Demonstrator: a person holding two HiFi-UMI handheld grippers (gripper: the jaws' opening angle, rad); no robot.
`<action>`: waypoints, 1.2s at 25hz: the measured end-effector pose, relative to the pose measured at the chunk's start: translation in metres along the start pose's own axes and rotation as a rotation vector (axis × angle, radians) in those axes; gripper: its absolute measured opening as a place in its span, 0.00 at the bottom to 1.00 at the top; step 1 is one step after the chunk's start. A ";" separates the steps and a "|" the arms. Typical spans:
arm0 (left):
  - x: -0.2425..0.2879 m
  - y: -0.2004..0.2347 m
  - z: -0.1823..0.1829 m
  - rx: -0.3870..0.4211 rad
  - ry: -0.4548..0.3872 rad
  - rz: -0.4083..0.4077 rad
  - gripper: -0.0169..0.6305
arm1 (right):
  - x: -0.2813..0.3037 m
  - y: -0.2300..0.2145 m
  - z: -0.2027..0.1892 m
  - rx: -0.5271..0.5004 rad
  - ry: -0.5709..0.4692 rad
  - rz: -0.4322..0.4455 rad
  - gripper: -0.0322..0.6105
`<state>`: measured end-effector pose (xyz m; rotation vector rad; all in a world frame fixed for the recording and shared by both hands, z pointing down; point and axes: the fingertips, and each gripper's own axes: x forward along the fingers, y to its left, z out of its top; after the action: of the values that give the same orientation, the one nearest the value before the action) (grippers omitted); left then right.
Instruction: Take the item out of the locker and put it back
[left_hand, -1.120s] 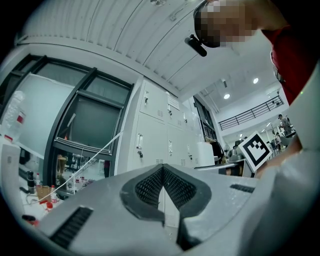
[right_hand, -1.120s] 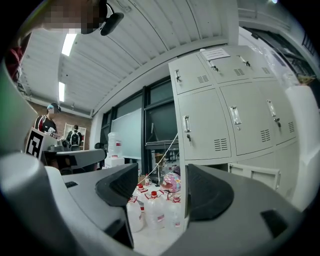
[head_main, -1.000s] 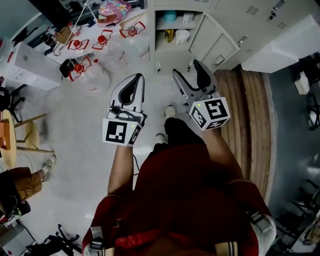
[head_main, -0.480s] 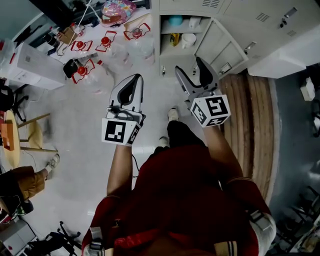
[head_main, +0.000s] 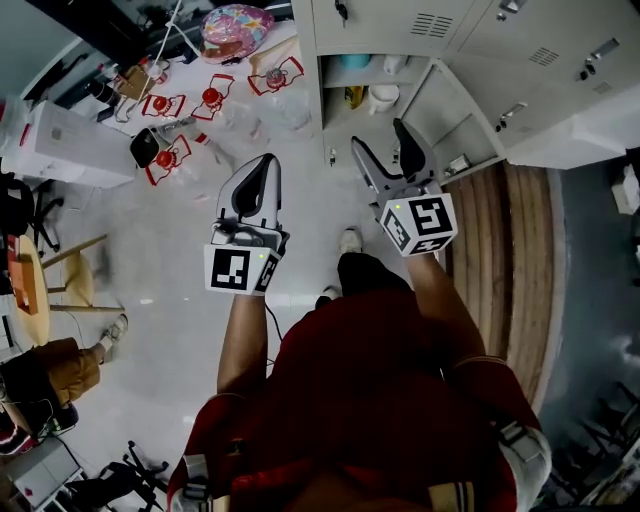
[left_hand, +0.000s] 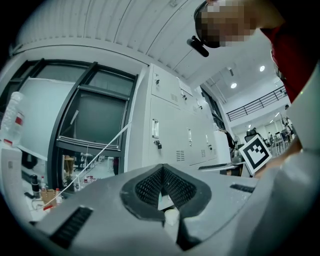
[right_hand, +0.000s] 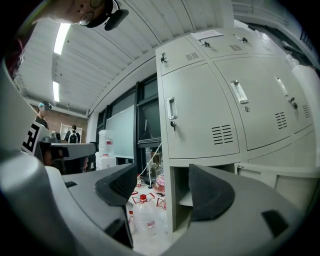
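Task at its opening stage, by my reading: the grey locker bank (head_main: 400, 25) stands ahead of me with one compartment's door (head_main: 452, 112) swung wide to the right of the opening, its contents inside and nothing out, so the removal and the return both appear left to do. My right gripper (head_main: 382, 142) hangs in front of the locker, short of the open compartment (head_main: 372, 78) and pointed toward it, jaws spread wide with only air between the dark pads; in its own view the opening shows past them, and they touch nothing. My left gripper (head_main: 263, 165), on the side away from the door, has its jaws brought together, tips meeting, with nothing gripped that I can make out. Inside the locker, a white cup (head_main: 383, 98) and a small yellow item (head_main: 353, 96) sit side by side on the lower shelf, a pale teal thing (head_main: 352, 61) on the shelf above; which one is the item to fetch I cannot tell.
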<state>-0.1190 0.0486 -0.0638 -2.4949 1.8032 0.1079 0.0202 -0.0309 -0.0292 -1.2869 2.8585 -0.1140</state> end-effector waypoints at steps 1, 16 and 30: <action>0.007 0.003 -0.002 -0.002 -0.001 0.007 0.04 | 0.006 -0.005 -0.002 -0.004 0.002 0.004 0.51; 0.075 0.020 -0.048 0.006 0.050 0.110 0.04 | 0.071 -0.064 -0.050 -0.028 0.051 0.026 0.51; 0.106 0.049 -0.060 0.002 0.046 0.113 0.04 | 0.132 -0.102 -0.072 -0.042 0.073 -0.076 0.52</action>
<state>-0.1308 -0.0725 -0.0146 -2.4130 1.9614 0.0543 0.0067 -0.1922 0.0534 -1.4289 2.8873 -0.1031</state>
